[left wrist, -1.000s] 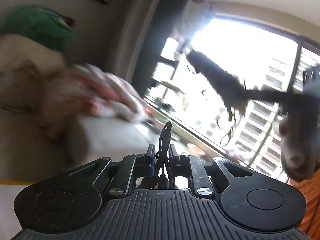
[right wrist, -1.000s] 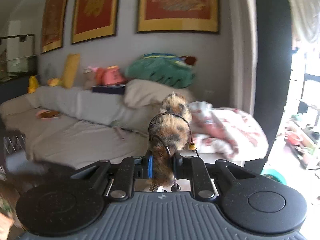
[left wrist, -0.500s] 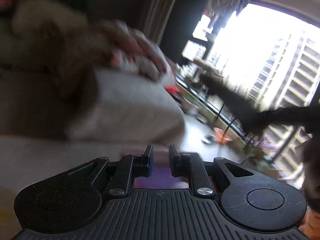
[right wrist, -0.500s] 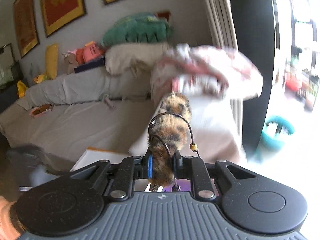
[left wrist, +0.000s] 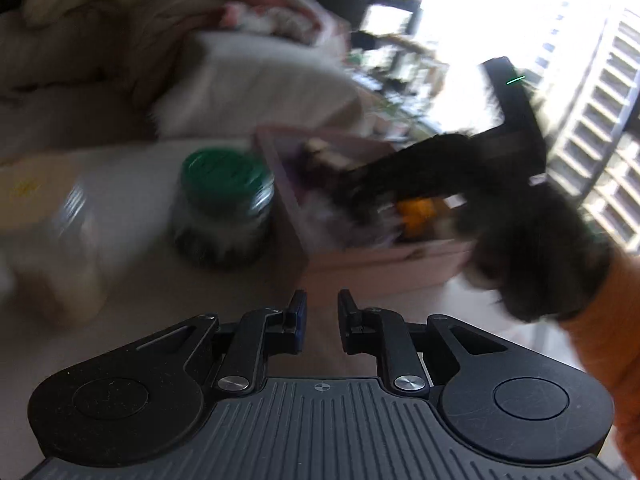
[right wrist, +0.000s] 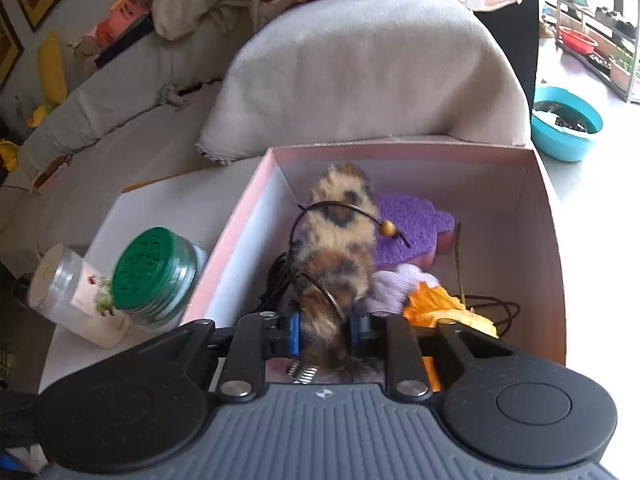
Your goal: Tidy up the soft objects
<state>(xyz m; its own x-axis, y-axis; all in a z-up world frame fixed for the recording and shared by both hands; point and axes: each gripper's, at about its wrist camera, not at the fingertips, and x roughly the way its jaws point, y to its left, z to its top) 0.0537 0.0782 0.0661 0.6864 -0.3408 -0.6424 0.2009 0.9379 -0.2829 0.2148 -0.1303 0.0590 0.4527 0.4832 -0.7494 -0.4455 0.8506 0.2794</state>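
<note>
My right gripper (right wrist: 323, 330) is shut on a furry leopard-spotted tail (right wrist: 338, 240) with a black cord and a wooden bead. It holds the tail over the open pink box (right wrist: 540, 216). Inside the box lie a purple sponge (right wrist: 416, 220), a lilac soft piece (right wrist: 396, 284) and an orange soft piece (right wrist: 436, 306). My left gripper (left wrist: 319, 322) is open a little and empty, low over the table. In the blurred left wrist view the pink box (left wrist: 360, 260) is ahead, with the tail (left wrist: 408, 176) hanging dark over it.
A green-lidded jar (right wrist: 154, 276) and a clear jar (right wrist: 76, 292) stand left of the box on the white table (right wrist: 168, 204). A grey sofa (right wrist: 360, 68) with cushions is behind. A blue basin (right wrist: 566, 122) sits on the floor at the right.
Both grippers have swung down from the sofa and window toward the table. The right gripper has brought the tail over the pink box. The cord seen in the left gripper a second ago is gone.
</note>
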